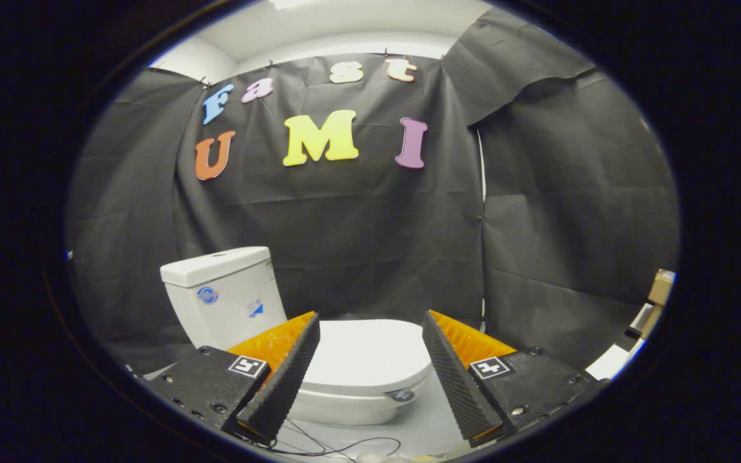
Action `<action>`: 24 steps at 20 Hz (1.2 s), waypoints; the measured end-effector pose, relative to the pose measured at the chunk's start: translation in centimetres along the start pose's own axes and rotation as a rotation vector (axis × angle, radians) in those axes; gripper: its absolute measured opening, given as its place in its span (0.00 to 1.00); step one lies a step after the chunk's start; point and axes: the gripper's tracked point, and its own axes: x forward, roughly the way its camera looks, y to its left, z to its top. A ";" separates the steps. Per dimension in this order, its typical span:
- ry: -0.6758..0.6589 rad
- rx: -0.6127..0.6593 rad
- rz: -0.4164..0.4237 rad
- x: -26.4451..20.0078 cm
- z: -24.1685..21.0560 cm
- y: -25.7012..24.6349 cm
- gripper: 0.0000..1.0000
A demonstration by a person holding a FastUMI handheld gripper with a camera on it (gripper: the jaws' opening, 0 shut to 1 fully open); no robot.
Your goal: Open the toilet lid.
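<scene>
A white toilet stands ahead of me against the black cloth wall. Its lid (367, 357) lies flat and closed on the bowl (345, 408), seen between and beyond my fingers. The tank (226, 292) rises behind the lid, beyond the left finger. My gripper (370, 328) hangs above the lid's near side with its fingers wide apart and nothing between them. It is open and touches nothing. The lid's front rim points toward the right finger.
Thin dark cables (338, 447) lie on the pale floor in front of the bowl. Boxes and pale objects (650, 308) are stacked at the far right by the cloth wall.
</scene>
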 end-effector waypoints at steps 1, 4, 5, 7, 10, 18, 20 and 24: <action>0.012 0.016 0.004 0.9 -0.3 -0.6 1.00; 0.053 0.073 0.009 3.6 -1.7 -2.7 1.00; 0.068 0.085 0.001 4.5 -2.5 -3.7 1.00; 0.108 0.114 -0.014 6.2 -4.3 -5.4 1.00; 0.190 0.191 -0.011 8.1 -8.0 -7.2 1.00; 0.418 0.464 0.009 10.2 -18.9 -9.0 0.98; 0.464 0.524 0.020 10.5 -20.7 -8.7 0.97; 0.527 0.640 0.055 10.8 -23.8 -7.7 0.96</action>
